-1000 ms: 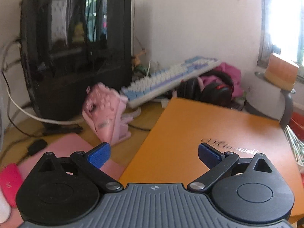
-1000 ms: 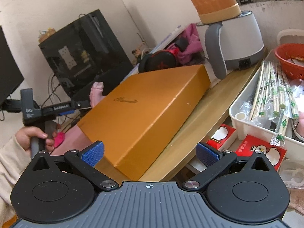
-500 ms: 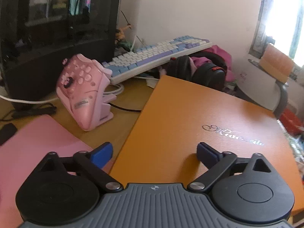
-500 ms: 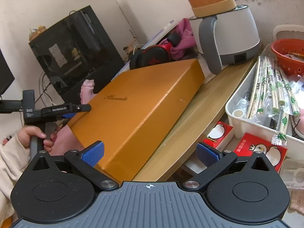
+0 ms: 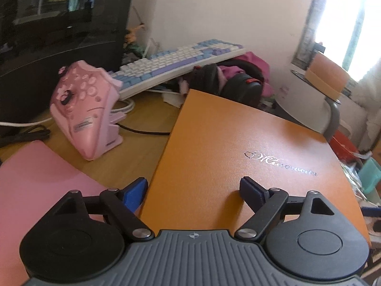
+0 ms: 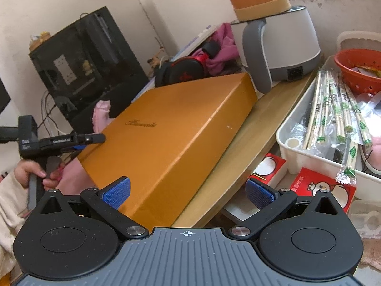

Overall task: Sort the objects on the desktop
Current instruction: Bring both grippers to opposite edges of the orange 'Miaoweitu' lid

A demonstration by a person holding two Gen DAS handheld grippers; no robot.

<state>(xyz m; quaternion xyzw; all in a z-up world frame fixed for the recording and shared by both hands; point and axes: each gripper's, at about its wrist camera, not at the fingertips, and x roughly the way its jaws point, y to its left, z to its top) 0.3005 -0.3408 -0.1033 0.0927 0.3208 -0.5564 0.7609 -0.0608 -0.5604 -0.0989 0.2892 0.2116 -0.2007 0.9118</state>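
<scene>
Orange box point(image 5: 250, 143), pink controller point(image 5: 83, 109), perhaps floral.

The bench point(image 5: 147, 128) is a light wooden top. An orange box point(image 5: 238, 147) lies flat on it, one long side close along the bench's front edge in the right wrist view. Left of the box a pink mat point(image 5: 35, 178) covers the near corner, and beyond it a pink game controller point(image 5: 83, 104) stands tilted in its pink stand. A black computer case point(image 5: 59, 35) stands at the back left, with black and white cables point(image 5: 133, 128) trailing across the wood. Black and red headphones point(image 6: 183, 71) rest behind the box, and a white kettle point(image 6: 281, 47) stands at the far right. The pale keyboard point(image 5: 176, 66) appears propped up at its right end, possibly on the headphones.
</scene>
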